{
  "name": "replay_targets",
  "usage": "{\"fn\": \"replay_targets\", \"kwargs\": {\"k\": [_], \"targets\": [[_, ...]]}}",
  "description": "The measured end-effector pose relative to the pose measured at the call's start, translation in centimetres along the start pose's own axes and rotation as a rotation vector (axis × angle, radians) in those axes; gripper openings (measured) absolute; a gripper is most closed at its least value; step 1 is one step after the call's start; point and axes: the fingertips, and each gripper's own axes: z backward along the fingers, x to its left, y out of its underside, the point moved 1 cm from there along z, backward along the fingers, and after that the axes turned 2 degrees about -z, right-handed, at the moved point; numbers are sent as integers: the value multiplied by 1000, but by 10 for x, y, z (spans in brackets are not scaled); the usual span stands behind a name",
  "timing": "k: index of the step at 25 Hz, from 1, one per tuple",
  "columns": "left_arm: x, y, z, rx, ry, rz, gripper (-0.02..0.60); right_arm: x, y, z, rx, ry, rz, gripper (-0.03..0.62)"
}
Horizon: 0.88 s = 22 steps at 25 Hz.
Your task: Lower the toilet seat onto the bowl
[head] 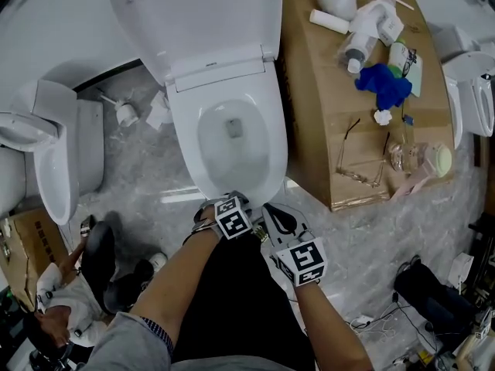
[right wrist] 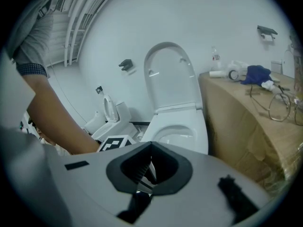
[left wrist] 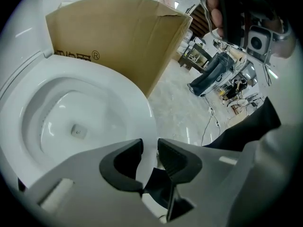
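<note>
The white toilet seat (head: 263,118) lies flat on the bowl, and its lid (head: 201,14) stands raised behind it. My left gripper (head: 226,201) is at the seat's front edge, and in the left gripper view its pads (left wrist: 150,148) are closed on the thin white rim of the seat (left wrist: 113,86). My right gripper (head: 272,211) hovers just right of it, off the toilet, with its jaws (right wrist: 150,148) shut and nothing between them. The right gripper view looks along the seat (right wrist: 199,126) to the upright lid (right wrist: 170,79).
A large cardboard box (head: 317,130) stands against the toilet's right side with bottles, a blue cloth (head: 384,83) and glasses on top. A second toilet (head: 58,157) stands at the left, another at the right edge (head: 473,91). A person crouches at the bottom left (head: 73,288). Cables lie at the bottom right.
</note>
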Motion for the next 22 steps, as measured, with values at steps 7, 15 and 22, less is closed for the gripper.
{"fn": "replay_targets", "kwargs": {"k": [7,15,22], "targets": [[7,0,-5,-1,-32,3,101,-6,5,5,-1,13,-1,5],[7,-1,1,-14,-45,23,100,-1,7,4,0,6,1,5],[4,-38,83,-211,-125,78,95,5,-29,23,-29,3,29,5]]}}
